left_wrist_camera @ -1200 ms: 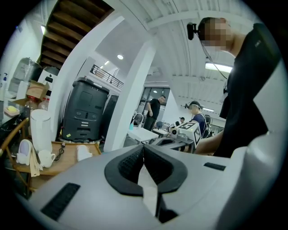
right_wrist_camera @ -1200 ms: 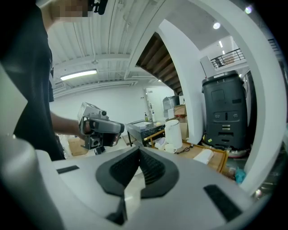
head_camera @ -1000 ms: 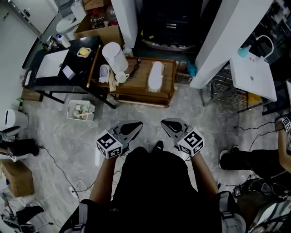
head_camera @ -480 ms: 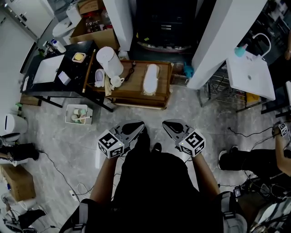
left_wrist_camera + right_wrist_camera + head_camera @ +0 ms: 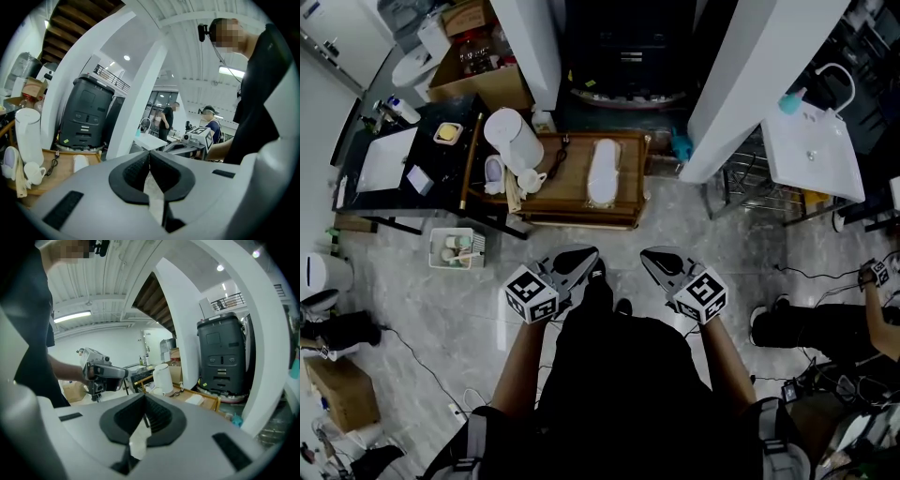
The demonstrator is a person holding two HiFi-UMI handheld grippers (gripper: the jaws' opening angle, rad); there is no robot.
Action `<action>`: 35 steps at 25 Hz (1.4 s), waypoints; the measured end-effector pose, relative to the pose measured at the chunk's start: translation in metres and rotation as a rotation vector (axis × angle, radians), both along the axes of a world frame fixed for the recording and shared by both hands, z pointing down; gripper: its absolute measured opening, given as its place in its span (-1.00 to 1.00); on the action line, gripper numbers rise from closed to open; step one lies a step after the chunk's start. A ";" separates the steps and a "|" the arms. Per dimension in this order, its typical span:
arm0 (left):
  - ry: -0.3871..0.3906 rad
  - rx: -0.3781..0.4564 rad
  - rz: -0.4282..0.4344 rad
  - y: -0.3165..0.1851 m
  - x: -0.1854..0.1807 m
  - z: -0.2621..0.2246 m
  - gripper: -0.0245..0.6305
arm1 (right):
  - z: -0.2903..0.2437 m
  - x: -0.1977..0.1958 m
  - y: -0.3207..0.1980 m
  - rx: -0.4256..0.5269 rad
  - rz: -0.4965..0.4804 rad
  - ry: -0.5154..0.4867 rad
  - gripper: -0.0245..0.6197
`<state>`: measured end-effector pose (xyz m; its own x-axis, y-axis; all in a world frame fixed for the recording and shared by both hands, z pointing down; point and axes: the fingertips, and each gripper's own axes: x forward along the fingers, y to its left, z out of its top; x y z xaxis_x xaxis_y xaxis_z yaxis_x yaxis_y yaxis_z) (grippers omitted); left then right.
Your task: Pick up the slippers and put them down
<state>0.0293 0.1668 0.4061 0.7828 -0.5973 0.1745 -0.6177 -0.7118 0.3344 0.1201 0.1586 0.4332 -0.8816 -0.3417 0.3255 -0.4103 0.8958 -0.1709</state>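
Slipper (image 5: pixel 602 172): one white one in sight, lying flat on the right half of the wooden bench (image 5: pixel 572 195), well apart from the jug (image 5: pixel 508 131) and cup (image 5: pixel 528 178) at the left end. No view shows a second slipper. Its long axis runs from the bench's near edge to its far edge, so one end points back at you.

Your left gripper (image 5: pixel 584 257): jaws pressed together, nothing in them. Your right gripper (image 5: pixel 652 257): the same, jaws closed and empty. Both sit close to your body, over the floor (image 5: pixel 487 281), well short of the bench's near edge.

The slipper lies ahead of the jaws, between the two lines they point along and a shade toward the left one. The left looks the nearer hand. By my judgement the pick-up has not yet started. You'd need to open the jaws first, then come in across the slipper's width; end-on it likely gives a poor bite.
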 end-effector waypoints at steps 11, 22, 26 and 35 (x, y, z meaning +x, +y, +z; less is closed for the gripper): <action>0.005 -0.068 0.035 -0.068 -0.031 0.018 -0.89 | 0.015 -0.025 -0.062 -0.056 0.047 0.032 -0.90; 0.010 -0.123 0.141 -0.127 -0.058 0.038 -0.89 | 0.026 -0.084 -0.106 -0.070 0.055 0.059 -0.90; 0.018 -0.127 0.189 -0.141 -0.061 0.040 -0.89 | 0.025 -0.087 -0.120 -0.059 0.092 0.072 -0.90; 0.009 -0.167 0.218 -0.164 -0.076 0.055 -0.89 | 0.035 -0.086 -0.148 -0.098 0.151 0.073 -0.90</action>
<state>-0.0464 0.0029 0.4615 0.8917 -0.3783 0.2485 -0.4524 -0.7622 0.4630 0.0343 0.0110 0.4684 -0.7958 -0.4316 0.4248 -0.5530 0.8039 -0.2191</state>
